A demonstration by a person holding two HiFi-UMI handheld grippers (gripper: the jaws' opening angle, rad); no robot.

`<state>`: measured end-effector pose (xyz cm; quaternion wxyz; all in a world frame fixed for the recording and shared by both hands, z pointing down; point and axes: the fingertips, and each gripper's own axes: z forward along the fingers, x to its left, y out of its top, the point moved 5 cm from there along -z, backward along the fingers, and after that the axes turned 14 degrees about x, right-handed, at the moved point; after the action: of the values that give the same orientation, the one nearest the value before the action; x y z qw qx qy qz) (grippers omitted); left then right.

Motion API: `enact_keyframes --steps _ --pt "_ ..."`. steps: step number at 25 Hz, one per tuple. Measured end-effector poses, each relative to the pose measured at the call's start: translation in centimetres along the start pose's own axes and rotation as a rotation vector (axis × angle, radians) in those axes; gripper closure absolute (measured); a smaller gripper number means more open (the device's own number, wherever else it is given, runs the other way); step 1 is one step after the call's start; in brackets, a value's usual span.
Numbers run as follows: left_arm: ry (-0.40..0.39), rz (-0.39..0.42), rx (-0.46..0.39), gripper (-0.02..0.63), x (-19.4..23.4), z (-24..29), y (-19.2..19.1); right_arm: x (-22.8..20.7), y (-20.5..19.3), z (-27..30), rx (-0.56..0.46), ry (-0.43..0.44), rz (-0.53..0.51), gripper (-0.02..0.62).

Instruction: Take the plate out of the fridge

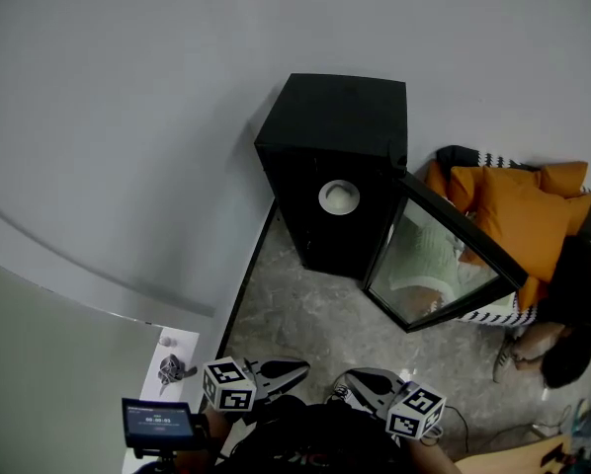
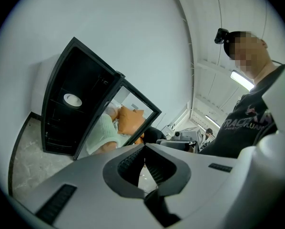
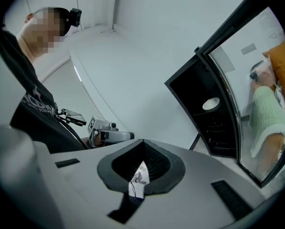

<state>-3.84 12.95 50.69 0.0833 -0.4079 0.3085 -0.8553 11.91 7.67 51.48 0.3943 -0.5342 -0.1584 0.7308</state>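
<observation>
Pale grey wall (image 1: 177, 87) behind everything, speckled stone floor (image 1: 305, 314) below. Against that wall, a black fridge (image 1: 335, 166): stands upright, with its glass door (image 1: 444, 255) swung wide to the right. Shows its flat top and the stretch of floor in front only from the head view; from the two gripper views, offers the dark inside and the shelf edges instead.

Behind the open door, a crouching person in an orange top (image 1: 518, 215). Appears most fully from the head view; through the glass in the gripper views, comes down to a pale green sleeve (image 3: 266, 120) and a patch of orange.

Only in the gripper views: the wearer's dark printed shirt (image 2: 249, 123) and head camera (image 2: 222, 35). Only in the left gripper view: ceiling strip lights (image 2: 241, 80).

Low in the head view, well apart from the fridge, left gripper (image 1: 300, 367) and right gripper (image 1: 345, 385) side by side, tips near each other, marker cubes to the outside. Left tongs pressed together with nothing pinched, plain in the left gripper view. Right tongs likewise pressed together and holding nothing, plain in the right gripper view.

At the lower left edge of the head view alone, a small lit screen (image 1: 157, 423).

Smallest: the white plate (image 1: 339, 197), lying on an upper shelf inside the fridge. Shows in all three views, touched by neither gripper.
</observation>
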Motion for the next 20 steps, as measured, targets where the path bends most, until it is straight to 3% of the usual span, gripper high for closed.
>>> enact_keyframes --steps 12,20 --pt "0.05 0.012 0.016 0.6 2.1 1.6 3.8 -2.9 1.3 -2.3 -0.054 -0.015 0.029 0.592" --pt "0.089 -0.022 0.043 0.6 7.7 2.8 7.5 -4.4 2.3 -3.7 -0.137 -0.137 0.08 0.592"
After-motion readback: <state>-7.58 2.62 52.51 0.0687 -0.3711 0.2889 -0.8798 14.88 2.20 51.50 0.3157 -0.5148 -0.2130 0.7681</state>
